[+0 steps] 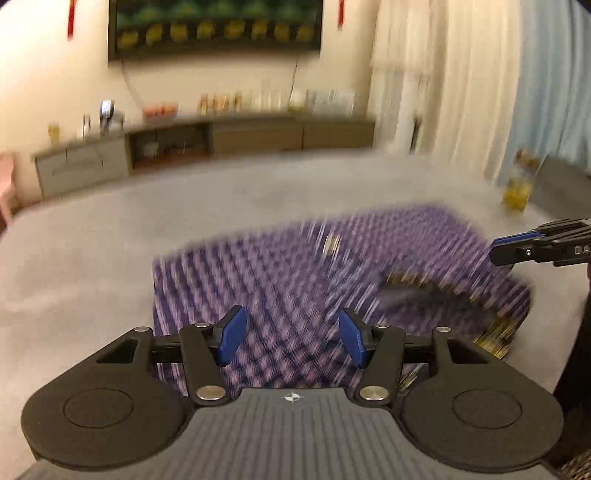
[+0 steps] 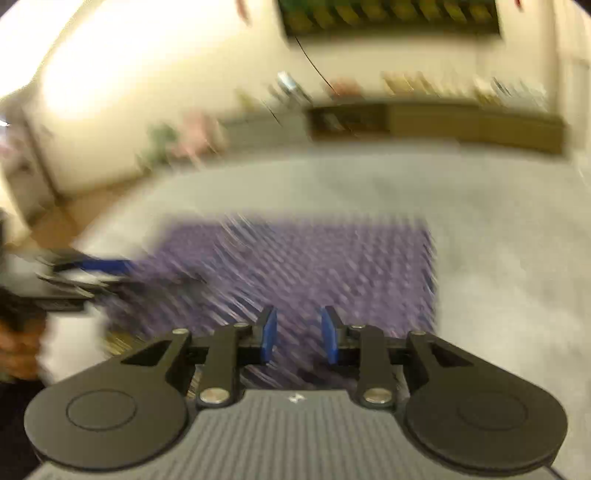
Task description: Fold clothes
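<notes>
Left wrist view is smeared by motion blur: one purple patterned garment lies on the grey bed surface, its print unreadable, a dark neck opening with a yellowish trim toward its right side and a small pale tag near the middle. Left gripper hangs over the garment's near edge, jaws apart, nothing between the two blue pads. Right gripper enters at the right border, mostly cut off. Right wrist view is blurred worse; the same garment shows as one purple patch. Right gripper stands released above it, narrower gap, nothing pinched. Left gripper is a dark streak, a hand behind it cut off by the frame. Background: one long low cabinet, items on top too blurred to count, one dark framed picture, pale curtains.
</notes>
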Action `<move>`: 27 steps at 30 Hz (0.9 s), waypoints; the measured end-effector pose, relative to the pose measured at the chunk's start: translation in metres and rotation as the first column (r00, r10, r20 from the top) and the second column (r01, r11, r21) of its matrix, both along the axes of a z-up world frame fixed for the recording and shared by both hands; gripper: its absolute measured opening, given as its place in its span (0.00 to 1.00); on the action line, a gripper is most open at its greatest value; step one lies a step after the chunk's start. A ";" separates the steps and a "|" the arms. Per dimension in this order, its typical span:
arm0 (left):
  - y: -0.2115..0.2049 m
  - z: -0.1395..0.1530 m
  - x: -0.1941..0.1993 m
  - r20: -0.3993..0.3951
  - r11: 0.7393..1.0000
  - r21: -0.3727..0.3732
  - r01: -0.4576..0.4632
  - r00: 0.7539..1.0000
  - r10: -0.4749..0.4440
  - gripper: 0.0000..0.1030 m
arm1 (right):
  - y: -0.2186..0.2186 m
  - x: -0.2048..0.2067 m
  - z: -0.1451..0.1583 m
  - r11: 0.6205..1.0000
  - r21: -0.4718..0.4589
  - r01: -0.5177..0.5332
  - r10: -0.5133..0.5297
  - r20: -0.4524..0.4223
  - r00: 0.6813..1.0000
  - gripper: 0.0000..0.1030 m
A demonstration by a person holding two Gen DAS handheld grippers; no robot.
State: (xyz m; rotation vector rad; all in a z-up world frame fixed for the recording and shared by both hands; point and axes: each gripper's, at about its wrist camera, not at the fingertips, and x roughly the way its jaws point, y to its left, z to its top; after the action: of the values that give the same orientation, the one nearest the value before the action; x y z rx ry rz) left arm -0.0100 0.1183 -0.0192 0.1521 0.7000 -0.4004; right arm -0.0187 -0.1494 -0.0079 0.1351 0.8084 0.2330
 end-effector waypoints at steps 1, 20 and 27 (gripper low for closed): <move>0.000 -0.008 0.004 -0.033 0.999 0.039 -0.023 0.999 0.025 0.57 | 0.000 -0.003 -0.010 1.000 -0.018 -0.018 0.017 -0.035 0.999 0.27; 0.006 -0.012 0.027 -0.107 0.951 0.229 0.210 0.976 -0.190 0.70 | 0.023 0.015 -0.031 0.879 -0.421 -0.221 0.240 -0.009 0.971 0.29; 0.045 0.042 0.090 0.116 0.952 0.146 -0.268 0.961 0.253 0.49 | 0.092 -0.032 0.012 0.875 -0.199 -0.442 0.453 0.009 0.892 0.17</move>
State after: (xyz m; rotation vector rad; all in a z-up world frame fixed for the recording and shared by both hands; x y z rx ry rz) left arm 0.0803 0.1636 0.0231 0.2267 0.6467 -0.0821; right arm -0.0503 -0.0574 0.0044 -0.2464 0.7948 0.5933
